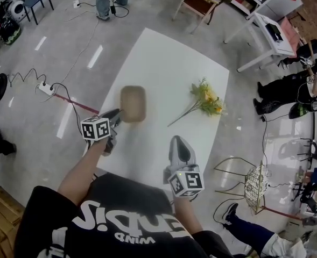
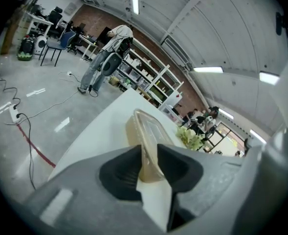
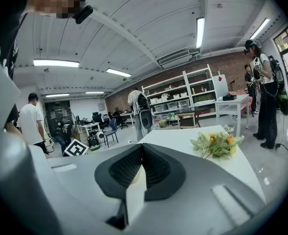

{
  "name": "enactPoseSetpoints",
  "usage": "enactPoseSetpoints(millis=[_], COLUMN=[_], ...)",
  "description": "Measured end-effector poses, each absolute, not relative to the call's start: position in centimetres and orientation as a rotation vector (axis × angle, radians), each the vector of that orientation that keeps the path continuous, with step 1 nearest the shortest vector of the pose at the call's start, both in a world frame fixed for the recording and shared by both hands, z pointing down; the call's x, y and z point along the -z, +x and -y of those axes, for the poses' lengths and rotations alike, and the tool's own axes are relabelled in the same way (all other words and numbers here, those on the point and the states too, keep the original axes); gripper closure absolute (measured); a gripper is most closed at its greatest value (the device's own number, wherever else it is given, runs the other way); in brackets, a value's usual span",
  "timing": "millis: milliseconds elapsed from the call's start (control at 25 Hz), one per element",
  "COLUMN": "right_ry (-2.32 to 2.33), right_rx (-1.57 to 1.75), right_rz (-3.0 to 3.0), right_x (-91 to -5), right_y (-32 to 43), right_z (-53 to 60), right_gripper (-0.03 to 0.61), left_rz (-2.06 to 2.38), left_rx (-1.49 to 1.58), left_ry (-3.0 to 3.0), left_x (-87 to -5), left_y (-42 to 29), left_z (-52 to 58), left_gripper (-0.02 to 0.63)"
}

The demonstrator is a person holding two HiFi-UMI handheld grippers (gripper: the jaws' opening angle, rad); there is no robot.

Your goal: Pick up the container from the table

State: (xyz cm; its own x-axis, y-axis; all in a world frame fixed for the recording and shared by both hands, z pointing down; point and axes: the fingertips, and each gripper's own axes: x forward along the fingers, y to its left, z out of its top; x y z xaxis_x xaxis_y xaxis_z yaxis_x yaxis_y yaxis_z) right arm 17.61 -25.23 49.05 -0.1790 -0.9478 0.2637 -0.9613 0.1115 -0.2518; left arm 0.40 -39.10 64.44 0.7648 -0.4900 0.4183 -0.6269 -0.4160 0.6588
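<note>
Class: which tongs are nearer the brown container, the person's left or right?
Left. The left tongs clamp the container at its near rim; the right tongs hover apart, to its right, nearer the person.

Container (image 1: 133, 104): 1 item, your pick-up target. Tan, shallow tub with rounded corners and a flat lid that has a paler centre panel. You will find it lid-up on the white table (image 1: 169, 58), toward the table's left side. Its near rim sits between the 2 pads of your left gripper (image 1: 118, 115), which pinch it.
</note>
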Motion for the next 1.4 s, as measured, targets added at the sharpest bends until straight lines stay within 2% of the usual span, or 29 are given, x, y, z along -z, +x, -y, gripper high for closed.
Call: enactPoseSetpoints(millis=[320,720,1400], right_ry=[1.982,1.989,1.973], right_rx=[-0.572,-0.566,-0.509], right_rz=[2.32,2.325,2.39], right_x=[-48.9,-48.7,-47.4], right_y=[17.6,17.8,17.6], right_z=[24.9,23.6,21.6], right_gripper=[0.581,0.581,0.581], left_rz=[0.87,0.961,1.12], left_rx=[-0.173,-0.168,0.028], left_ry=[2.135,2.204,2.56], left_x=[-62.9,-60.3,-44.8], left_y=[0.2,-0.2,0.2], left_z=[39.2,39.4,36.3], left_gripper=[0.572,0.575,0.577])
